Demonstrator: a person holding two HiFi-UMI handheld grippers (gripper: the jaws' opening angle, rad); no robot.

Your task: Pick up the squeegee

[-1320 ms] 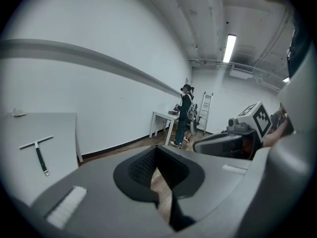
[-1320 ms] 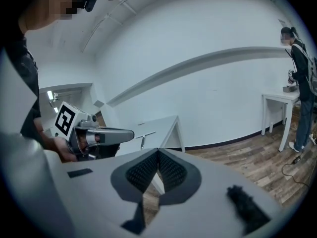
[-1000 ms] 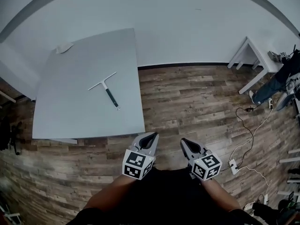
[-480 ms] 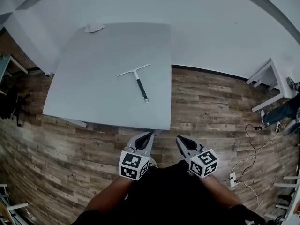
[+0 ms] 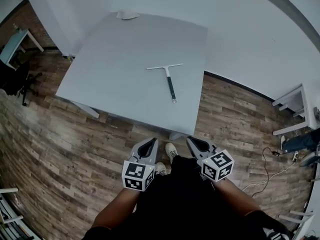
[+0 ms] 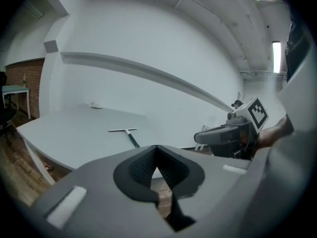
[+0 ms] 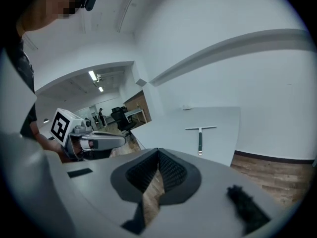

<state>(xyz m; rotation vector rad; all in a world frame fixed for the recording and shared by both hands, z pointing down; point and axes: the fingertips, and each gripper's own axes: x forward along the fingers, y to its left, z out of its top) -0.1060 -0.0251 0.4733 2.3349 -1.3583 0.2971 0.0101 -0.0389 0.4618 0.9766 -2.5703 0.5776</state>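
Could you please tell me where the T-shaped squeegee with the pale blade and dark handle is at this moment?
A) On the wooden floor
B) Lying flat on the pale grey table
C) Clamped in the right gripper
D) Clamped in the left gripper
B: the T-shaped squeegee lies flat on the pale grey table, well apart from the left gripper and the right gripper, which are both shut and empty over the floor.

1. My left tongs point(image 5: 151, 140) and right tongs point(image 5: 190, 139): grey shells, black ribbed pads, and a cube on each with black-and-white square markers.
2. Worktop point(image 5: 115, 69) is plain pale grey.
3. Squeegee point(image 5: 170, 82): white crossbar, dark handle, pale tip.
4. Floor point(image 5: 60, 134) is brown-grey wood planks with a streaky grain.
5. Wall point(image 5: 240, 24) white, my top point(image 5: 175, 209) black.
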